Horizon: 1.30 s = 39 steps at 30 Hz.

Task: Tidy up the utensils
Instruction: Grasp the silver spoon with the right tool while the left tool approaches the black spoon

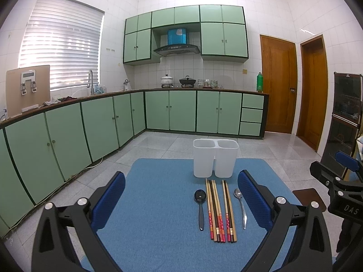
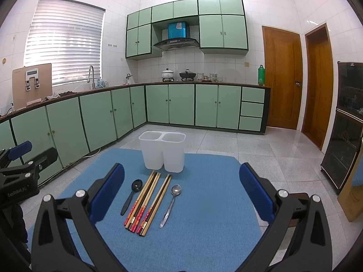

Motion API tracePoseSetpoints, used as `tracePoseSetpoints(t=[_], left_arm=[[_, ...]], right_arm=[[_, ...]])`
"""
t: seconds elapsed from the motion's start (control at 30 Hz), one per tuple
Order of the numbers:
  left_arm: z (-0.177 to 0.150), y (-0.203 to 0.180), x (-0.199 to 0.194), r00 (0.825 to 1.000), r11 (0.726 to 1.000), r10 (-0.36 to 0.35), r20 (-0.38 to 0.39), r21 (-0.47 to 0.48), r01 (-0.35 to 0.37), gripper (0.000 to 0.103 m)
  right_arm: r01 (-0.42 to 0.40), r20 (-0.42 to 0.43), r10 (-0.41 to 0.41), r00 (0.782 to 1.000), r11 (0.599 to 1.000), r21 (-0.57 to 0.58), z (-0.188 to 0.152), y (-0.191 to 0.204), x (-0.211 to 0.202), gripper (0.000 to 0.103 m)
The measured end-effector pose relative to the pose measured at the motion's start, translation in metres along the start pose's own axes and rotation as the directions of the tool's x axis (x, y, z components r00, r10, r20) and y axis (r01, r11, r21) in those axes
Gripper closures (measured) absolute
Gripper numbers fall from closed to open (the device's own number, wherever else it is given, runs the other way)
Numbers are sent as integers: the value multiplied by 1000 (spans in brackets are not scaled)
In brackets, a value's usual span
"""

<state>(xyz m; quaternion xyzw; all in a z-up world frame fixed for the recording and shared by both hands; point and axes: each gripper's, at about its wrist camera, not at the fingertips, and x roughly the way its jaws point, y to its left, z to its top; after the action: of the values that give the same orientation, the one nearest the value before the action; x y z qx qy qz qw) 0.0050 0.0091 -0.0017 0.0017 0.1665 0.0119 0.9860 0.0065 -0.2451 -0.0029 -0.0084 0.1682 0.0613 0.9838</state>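
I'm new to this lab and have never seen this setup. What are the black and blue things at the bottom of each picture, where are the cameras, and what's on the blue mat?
Each picture comes from a fisheye camera on a hand-held two-finger gripper, looking forward along its fingers. The left gripper and right gripper are both open and hold nothing. On the blue mat stands a white two-compartment holder. In front of it lie a black spoon, a row of chopsticks and a metal spoon, all still untouched.
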Motion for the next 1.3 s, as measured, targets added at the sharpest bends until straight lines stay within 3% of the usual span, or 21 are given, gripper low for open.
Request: tracePoseSetpoints(t=[0.57,0.7,0.8,0.93,1.1,1.23,1.3], left_arm=[[-2,2,21,999,1000,-4,-33,4,4,6],[-4,1,37,998,1000,6,-60,14,-5,6],[-8,7,63,993,1000,26,-111,20,-24,6],[-17,15,103,979,999,35,-203,27,-30,6],[-34,23,156,947,997,75,-312,53,-61,6],[-43,29,186,927,997,74,-368,37,-65,6],[-49,30,200,914,997,73,-400,37,-64,6]], right_arm=[[8,-40,-8,999,1000,3,0,-1,21,5],[22,-75,-22,997,1000,-3,-3,-1,41,5],[24,-153,-25,988,1000,-7,-9,-3,73,5],[40,-261,-46,964,999,-27,-23,-2,123,5],[26,-412,-18,911,1000,13,-43,-1,192,7],[20,-486,0,874,999,35,-56,1,234,27],[21,-529,13,848,998,58,-64,1,257,29]])
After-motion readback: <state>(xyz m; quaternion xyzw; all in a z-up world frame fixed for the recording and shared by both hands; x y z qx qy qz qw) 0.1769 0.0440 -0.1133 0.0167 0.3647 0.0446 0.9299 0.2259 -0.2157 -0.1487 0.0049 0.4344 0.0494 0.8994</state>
